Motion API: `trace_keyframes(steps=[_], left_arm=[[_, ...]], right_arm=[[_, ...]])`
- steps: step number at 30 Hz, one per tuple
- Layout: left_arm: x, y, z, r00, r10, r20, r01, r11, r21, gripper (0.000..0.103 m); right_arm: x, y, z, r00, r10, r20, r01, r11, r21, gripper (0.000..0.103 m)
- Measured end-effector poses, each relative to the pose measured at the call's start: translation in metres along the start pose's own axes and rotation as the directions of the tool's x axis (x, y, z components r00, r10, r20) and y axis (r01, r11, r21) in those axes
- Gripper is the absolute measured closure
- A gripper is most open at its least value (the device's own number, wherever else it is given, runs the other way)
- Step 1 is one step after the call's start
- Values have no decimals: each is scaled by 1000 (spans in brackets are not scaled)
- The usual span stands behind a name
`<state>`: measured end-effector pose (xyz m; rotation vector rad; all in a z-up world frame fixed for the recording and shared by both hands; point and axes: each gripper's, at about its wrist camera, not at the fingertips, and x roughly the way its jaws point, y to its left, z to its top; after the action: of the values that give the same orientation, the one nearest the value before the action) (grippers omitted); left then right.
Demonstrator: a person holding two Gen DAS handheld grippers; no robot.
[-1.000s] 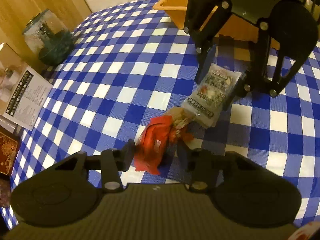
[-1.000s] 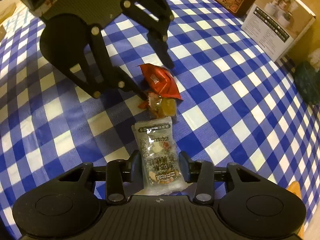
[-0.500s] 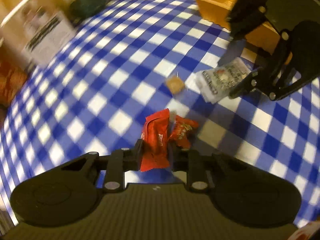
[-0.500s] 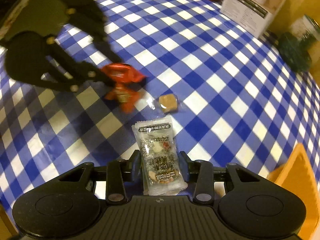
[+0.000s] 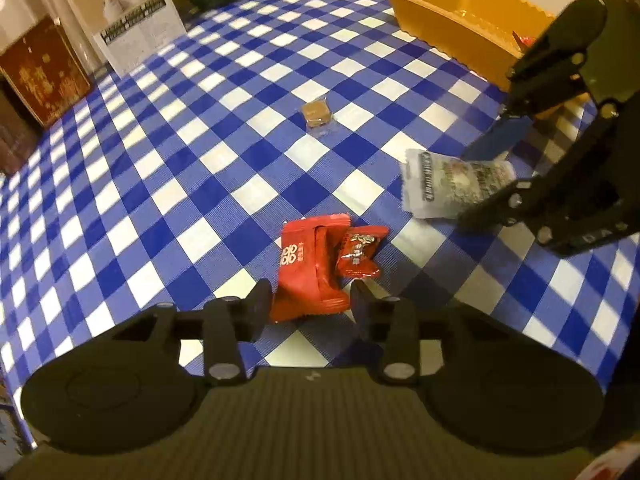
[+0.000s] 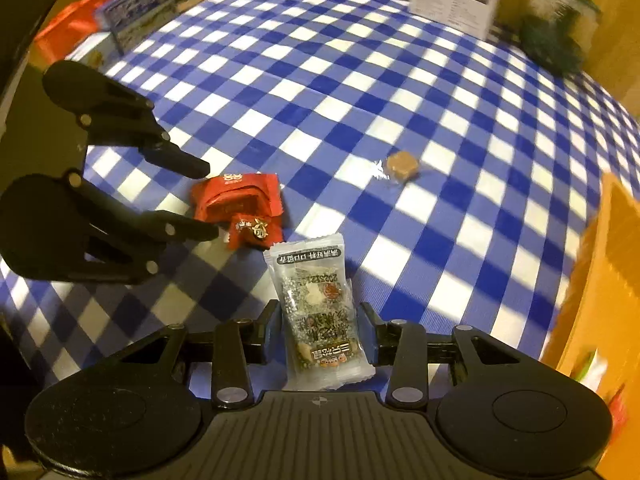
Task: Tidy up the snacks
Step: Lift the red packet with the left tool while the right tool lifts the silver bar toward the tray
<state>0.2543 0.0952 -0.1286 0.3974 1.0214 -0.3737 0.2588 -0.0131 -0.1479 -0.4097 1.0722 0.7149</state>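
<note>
A large red snack packet [image 5: 308, 264] sits between the fingers of my left gripper [image 5: 312, 296], whose jaws are opening; a thin gap shows beside the right finger. A small red packet [image 5: 358, 254] leans against it on the checked cloth. My right gripper [image 6: 320, 320] is shut on a clear packet of mixed nuts [image 6: 316, 304]. From the right wrist, the left gripper [image 6: 210, 200] reaches in from the left around the large red packet [image 6: 240, 196]. A brown candy [image 5: 317, 113] in clear wrap lies alone farther out. The orange tray [image 5: 452, 12] stands at the far right.
Along the table's far edge stand a white printed box [image 5: 132, 28], a dark red tin [image 5: 40, 72] and a glass jar [image 6: 560, 20]. A blue box [image 6: 136, 16] and a red bag [image 6: 68, 28] are at the left. The orange tray's wall [image 6: 600, 280] is close on the right.
Both grippers swung sideways and rolled, carrying their packets off the pile. The brown candy stayed behind on the cloth. The left jaws squeezed the red packet, then widened again.
</note>
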Motion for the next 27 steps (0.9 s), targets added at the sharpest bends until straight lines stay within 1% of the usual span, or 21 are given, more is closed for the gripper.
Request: trace_keyframes(steps=[4,8,9,14,18,19,21,25,27], left_arm=[[0,0,-3,999,18,42,-18,1000,14,64],[5,10,2,998,-21,58,20,1000,4,64],[7,12,3,998,-18,59,17,1000,10,64],[19,21,11,999,-30,35,29,999,28,64],[24,27,12,998,-52,16,52,998,19,63],[23,28,11,998,-56,15,56,998,12,63],[22,30,9,998,-66,14,66,998,-15,71],[15,28,0,998,-62,15,63,994,-83,74],[11,28,-5,999,-43,15,45,991,-128,74]], right_arm=[[-6,4,-17,998,-25,51,21,996,91,62],[-9,-3,-28,994,-44,98,25,982,186,62],[-11,-4,-32,993,-43,111,19,978,210,62],[-10,-7,-35,987,-61,146,23,968,250,62],[-7,-9,-33,984,-73,160,28,963,267,62],[-7,-9,-33,984,-76,164,29,962,273,62],[-5,-10,-34,982,-81,170,30,959,283,62],[-6,-8,-37,979,-95,182,34,949,314,62],[-7,-5,-39,976,-110,186,46,947,318,62]])
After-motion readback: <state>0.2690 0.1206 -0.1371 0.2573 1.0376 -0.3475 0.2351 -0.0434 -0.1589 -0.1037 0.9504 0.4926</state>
